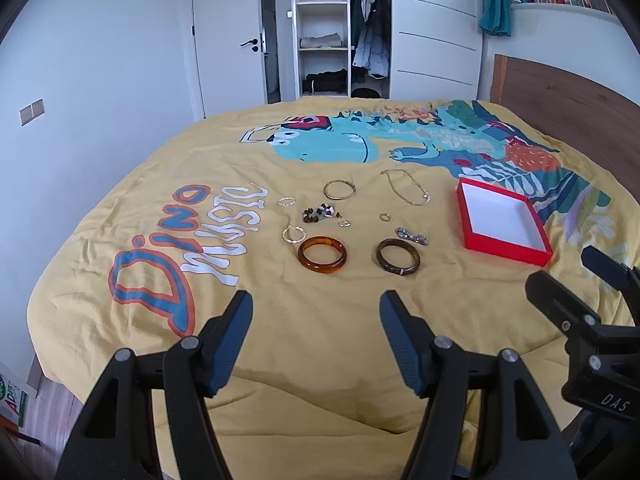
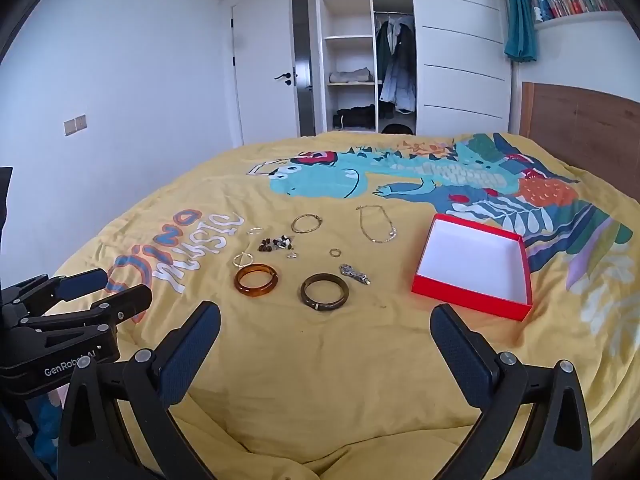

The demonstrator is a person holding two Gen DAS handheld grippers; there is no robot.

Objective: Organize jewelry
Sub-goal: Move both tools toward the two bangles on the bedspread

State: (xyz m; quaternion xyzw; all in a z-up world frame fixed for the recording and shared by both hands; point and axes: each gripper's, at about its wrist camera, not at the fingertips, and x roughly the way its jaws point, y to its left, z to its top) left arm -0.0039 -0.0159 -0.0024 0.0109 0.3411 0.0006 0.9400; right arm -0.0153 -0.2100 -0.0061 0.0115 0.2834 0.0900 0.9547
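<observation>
Nothing sorted yet — the red box (image 2: 472, 266) is empty, jewelry (image 2: 316, 256) loose on the bedspread (image 2: 320, 360). My left gripper (image 1: 316, 312) and right gripper (image 2: 326, 324) are spread wide, holding nothing.

You are in a home bedroom: a bed (image 2: 320, 360) under a yellow dinosaur-print cover fills the near ground, its wooden headboard (image 2: 580, 128) to the right. On the far side stand an open wardrobe (image 2: 368, 52) with hanging coats and folded clothes, a white door (image 2: 264, 80), and a bookshelf (image 2: 572, 0) far right.
</observation>
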